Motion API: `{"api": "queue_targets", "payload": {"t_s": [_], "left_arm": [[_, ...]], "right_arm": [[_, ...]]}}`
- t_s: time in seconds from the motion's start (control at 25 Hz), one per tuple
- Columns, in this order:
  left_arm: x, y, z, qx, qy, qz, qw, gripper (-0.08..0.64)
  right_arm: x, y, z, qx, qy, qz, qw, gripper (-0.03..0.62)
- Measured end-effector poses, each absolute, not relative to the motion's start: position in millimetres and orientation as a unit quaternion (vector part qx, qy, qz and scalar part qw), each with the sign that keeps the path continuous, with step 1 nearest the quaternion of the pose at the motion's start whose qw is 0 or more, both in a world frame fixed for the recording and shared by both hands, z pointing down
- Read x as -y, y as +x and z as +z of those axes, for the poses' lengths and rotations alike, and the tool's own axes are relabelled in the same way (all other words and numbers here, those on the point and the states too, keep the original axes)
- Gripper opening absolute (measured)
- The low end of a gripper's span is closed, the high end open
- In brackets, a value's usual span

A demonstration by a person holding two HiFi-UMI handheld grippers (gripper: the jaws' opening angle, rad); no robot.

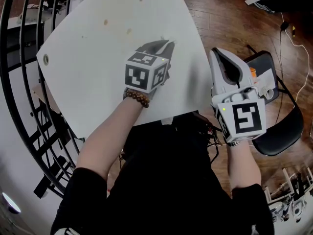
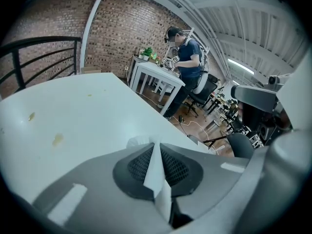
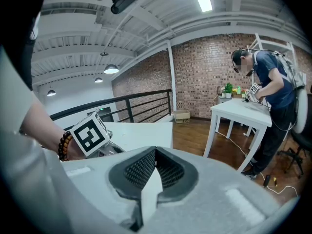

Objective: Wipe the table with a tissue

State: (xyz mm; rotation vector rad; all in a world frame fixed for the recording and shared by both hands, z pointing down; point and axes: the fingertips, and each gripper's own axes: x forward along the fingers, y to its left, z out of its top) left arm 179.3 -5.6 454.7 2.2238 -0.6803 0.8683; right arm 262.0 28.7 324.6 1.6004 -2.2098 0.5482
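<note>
Left hand-held gripper, spotted white table, wooden floor

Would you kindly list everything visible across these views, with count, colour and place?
table: one, white, under the left gripper.
stains: at least two, yellowish, on the table's far part.
tissue: one, white, bunched at the left gripper's tips.
chair: one, black, right of the table.
railing: one, black, left of the table.
floor: wooden, brown, around the table.
second table: one, white, near the brick wall, another person at it.
bracelet: one, brown beads, left wrist.
left gripper: one, grey, shut on the tissue, over the table.
right gripper: one, grey-white, shut, above the chair.
</note>
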Motion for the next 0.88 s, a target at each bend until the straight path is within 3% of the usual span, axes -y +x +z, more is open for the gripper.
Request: {"api": "queue_targets", "payload": {"t_s": [0.88], "left_arm": [[-16,194,446,0.205,0.863,0.327,0.326,0.025]], "right_arm": [[-39,267,320,0.770,0.583,0.193,0.173,-0.008]]}}
